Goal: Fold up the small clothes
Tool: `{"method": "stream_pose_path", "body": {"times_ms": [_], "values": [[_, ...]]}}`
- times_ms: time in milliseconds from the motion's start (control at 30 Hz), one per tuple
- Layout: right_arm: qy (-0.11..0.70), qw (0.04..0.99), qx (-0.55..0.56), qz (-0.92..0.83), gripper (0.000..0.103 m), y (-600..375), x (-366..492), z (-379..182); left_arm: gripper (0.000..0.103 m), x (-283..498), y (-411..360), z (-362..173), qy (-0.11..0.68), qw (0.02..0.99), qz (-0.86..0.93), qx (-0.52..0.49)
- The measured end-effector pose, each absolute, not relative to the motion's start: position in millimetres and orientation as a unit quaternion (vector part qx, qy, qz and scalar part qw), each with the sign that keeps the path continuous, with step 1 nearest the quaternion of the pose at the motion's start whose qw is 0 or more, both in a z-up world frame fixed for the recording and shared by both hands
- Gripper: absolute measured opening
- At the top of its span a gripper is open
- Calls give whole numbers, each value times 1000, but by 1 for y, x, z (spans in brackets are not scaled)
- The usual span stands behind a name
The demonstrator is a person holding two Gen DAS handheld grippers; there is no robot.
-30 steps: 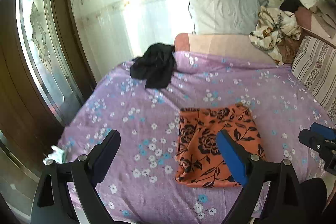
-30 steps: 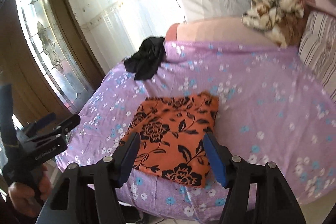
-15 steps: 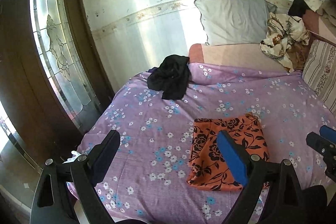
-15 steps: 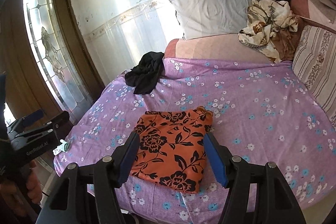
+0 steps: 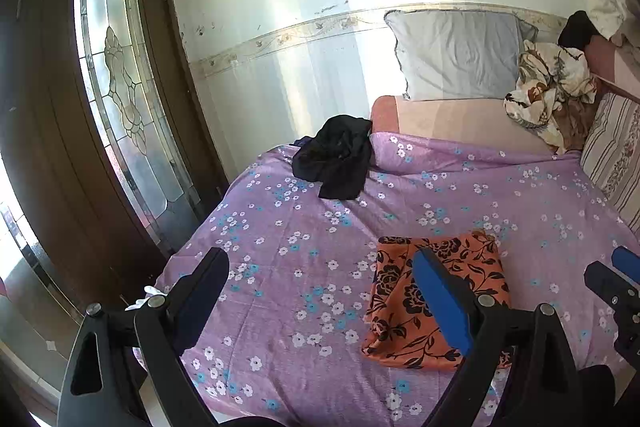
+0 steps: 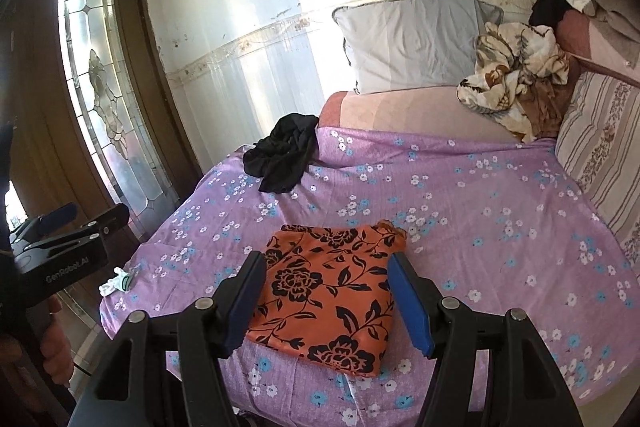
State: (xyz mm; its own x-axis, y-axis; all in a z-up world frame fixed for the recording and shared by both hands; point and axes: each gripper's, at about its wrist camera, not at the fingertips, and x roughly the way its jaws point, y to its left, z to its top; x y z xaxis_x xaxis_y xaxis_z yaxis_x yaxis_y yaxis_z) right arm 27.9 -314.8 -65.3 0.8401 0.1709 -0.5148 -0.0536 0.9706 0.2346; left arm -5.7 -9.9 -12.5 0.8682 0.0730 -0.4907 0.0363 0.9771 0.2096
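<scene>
A folded orange garment with black flowers (image 6: 326, 293) lies flat near the front edge of the purple floral bedspread (image 6: 480, 211); it also shows in the left wrist view (image 5: 436, 299). A crumpled black garment (image 6: 282, 155) lies at the far left of the bed, also in the left wrist view (image 5: 334, 157). My right gripper (image 6: 328, 297) is open and empty, raised above the orange garment. My left gripper (image 5: 320, 291) is open and empty, raised off the bed to the left of it, and it shows at the left edge of the right wrist view (image 6: 76, 223).
A grey pillow (image 6: 412, 43) leans on the wall behind a pink mattress end (image 6: 412, 107). A patterned blanket heap (image 6: 516, 71) and a striped cushion (image 6: 604, 147) sit at the right. A glass-panelled wooden door (image 5: 116, 99) stands left. A small white cloth (image 6: 116, 281) lies at the bed's front left corner.
Both grippers have pulled back and tilted up from the bed, so more wall and door show. The orange garment stays folded in place. Both grippers stay open.
</scene>
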Motion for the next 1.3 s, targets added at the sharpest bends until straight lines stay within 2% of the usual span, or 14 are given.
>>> {"method": "stream_pose_path", "body": {"times_ms": [1300], "values": [[180, 980, 59, 64, 68, -293, -45, 11, 94, -83, 8, 58, 184, 979, -32, 78]]}}
